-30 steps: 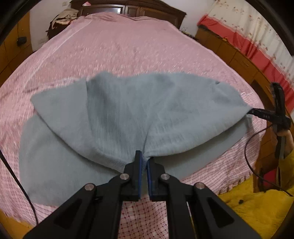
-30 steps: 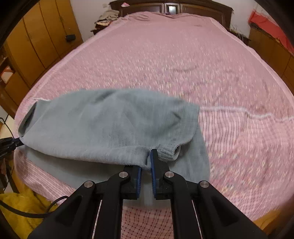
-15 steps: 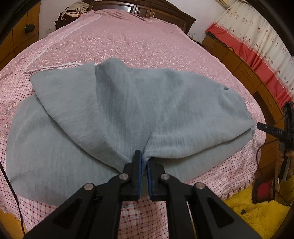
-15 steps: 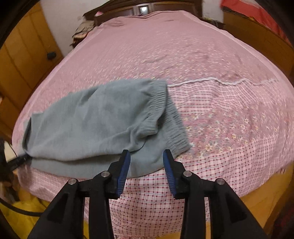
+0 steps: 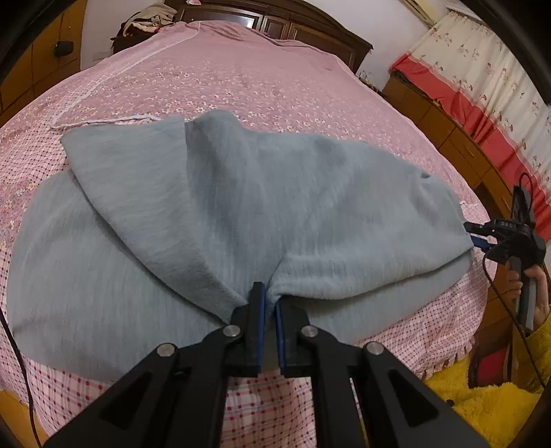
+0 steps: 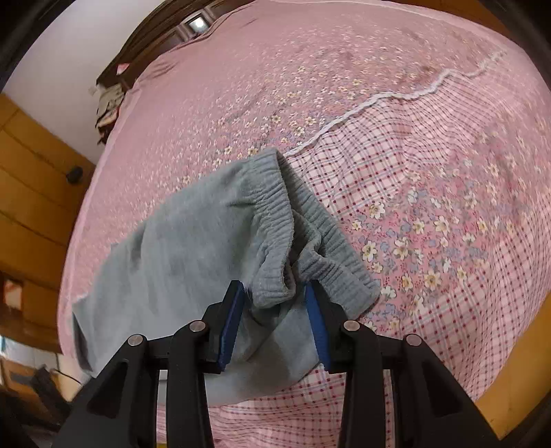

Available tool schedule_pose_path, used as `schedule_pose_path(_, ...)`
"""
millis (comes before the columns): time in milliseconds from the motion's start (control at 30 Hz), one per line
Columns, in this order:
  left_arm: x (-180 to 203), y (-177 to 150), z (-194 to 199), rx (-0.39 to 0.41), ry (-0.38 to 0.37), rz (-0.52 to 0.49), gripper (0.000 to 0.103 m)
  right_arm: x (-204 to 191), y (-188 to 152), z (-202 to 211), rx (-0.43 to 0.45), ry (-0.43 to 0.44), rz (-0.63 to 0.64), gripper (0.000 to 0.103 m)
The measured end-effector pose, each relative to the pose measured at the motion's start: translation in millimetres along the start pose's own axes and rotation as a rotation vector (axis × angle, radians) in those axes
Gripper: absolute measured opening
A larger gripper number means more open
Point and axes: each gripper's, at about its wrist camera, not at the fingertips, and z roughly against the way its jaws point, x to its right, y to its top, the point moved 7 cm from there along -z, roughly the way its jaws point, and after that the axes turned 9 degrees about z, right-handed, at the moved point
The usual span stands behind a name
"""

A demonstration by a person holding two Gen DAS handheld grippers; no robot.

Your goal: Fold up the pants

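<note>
- Pants (image 5: 275, 213): grey-blue, soft fleecy knit, folded over on themselves; upper layer drapes across lower layer, which sticks out at 8 o'clock and along the near edge in the left wrist view.
- Lie on the near part of the bed (image 5: 261, 79), close to its front edge, spread left to right.
- Waistband (image 6: 310, 224): ribbed elastic, bunched and curled open in the right wrist view, running from 12 o'clock down to 3 o'clock of the cloth.
- Left gripper (image 5: 269, 303): blue pads together, clamped on a pinch of the upper layer's near edge; cloth tents up into folds from that point.
- Right gripper (image 6: 275, 293): tongs apart, pads not pressing; waistband corner sits loose between them. Also visible at 3 o'clock in the left wrist view, just beside the pants' right end, held by a hand (image 5: 533, 293) in a yellow sleeve (image 5: 540, 348).
- Bedspread: pink with small flowers over most of it, pink-and-red check panel near the front, white trim line between the two.
- Room: dark wood headboard (image 5: 275, 24) at 12 o'clock, orange-brown cabinets (image 6: 31, 179) at 9 o'clock in the right wrist view, floral curtain with red band (image 5: 489, 89) at 2 o'clock, clothes heap (image 5: 148, 17) at 11 o'clock, yellow fuzzy fabric (image 5: 482, 406) at 4 o'clock.
</note>
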Motion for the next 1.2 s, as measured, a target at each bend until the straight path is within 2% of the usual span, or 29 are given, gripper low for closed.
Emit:
schedule_pose_path(233,0,1,-1,-0.003,-0.005,0.002,0.005,-9,-6,22,0.03,0.006,0.026,0.038)
schedule_pose_path(333,-1,1,-2,-0.002,-0.012,0.008,0.005,-18,-5,13,0.002,-0.008,0.035,0.038)
schedule_pose_path(467,-2,0,-1,0.003,-0.024,0.018,0.005,-11,-9,-7,-0.059,0.02,-0.042,0.038)
schedule_pose_path(733,-3,1,-2,0.003,-0.031,0.025,0.005,9,1,-4,0.032,0.012,-0.111,0.038)
schedule_pose_path(800,-2,2,-1,0.004,-0.034,0.034,0.005,9,2,-5,0.032,-0.01,-0.086,0.03)
schedule_pose_path(833,-2,2,0,0.009,-0.037,0.039,0.005,8,2,-5,0.031,-0.038,-0.056,0.019)
schedule_pose_path(967,-3,3,9,0.025,-0.042,0.048,0.006,-3,10,9,0.071,-0.018,-0.018,0.015)
schedule_pose_path(1100,-4,5,24,0.047,-0.031,0.061,0.006,-4,9,42,0.128,0.014,-0.005,0.015)
schedule_pose_path(1200,-4,4,41,0.068,-0.033,0.067,0.006,-4,5,65,0.161,0.003,0.023,0.015)
